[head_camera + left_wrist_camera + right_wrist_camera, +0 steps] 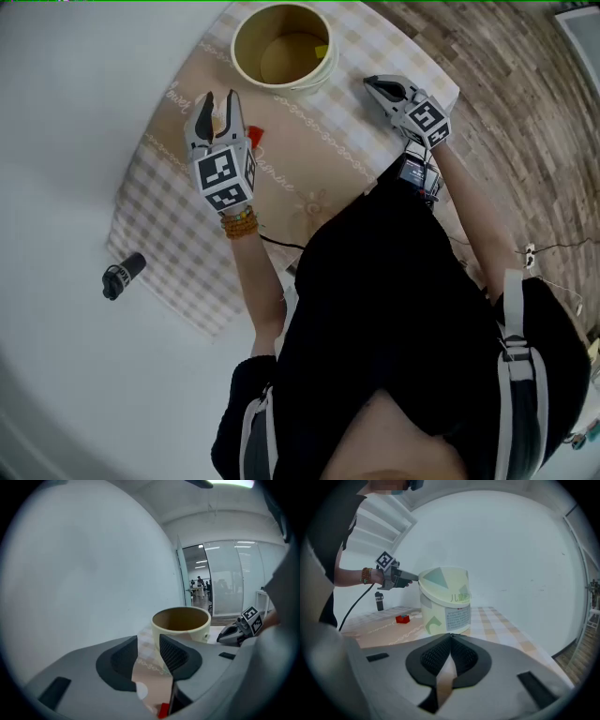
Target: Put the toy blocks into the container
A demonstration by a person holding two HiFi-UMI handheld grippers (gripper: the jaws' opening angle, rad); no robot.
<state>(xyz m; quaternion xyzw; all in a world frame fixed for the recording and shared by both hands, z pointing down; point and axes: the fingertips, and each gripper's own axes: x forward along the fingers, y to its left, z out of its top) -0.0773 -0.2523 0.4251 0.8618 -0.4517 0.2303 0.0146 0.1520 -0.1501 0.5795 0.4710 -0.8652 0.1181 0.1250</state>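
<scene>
Lining up on the last loose block

The left hand-held gripper [220, 101] hovers tilted slightly downward, jaws wide and empty, just beside the red block [255, 138] on the checked cloth [169, 225]. Next it probably needs to straddle the block and close. Farther off, the right hand-held gripper [372, 84], jaws together, waits beside the open container [281, 47].

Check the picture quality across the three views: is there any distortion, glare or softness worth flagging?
Head view: strong wide-angle bend, the floor planks curve, and the container is sharp. Left gripper view: dark round vignette, ceiling light blown out at the top, and the left gripper slightly soft up close. Right gripper view: same vignette, even light, and the red block small but readable.
</scene>
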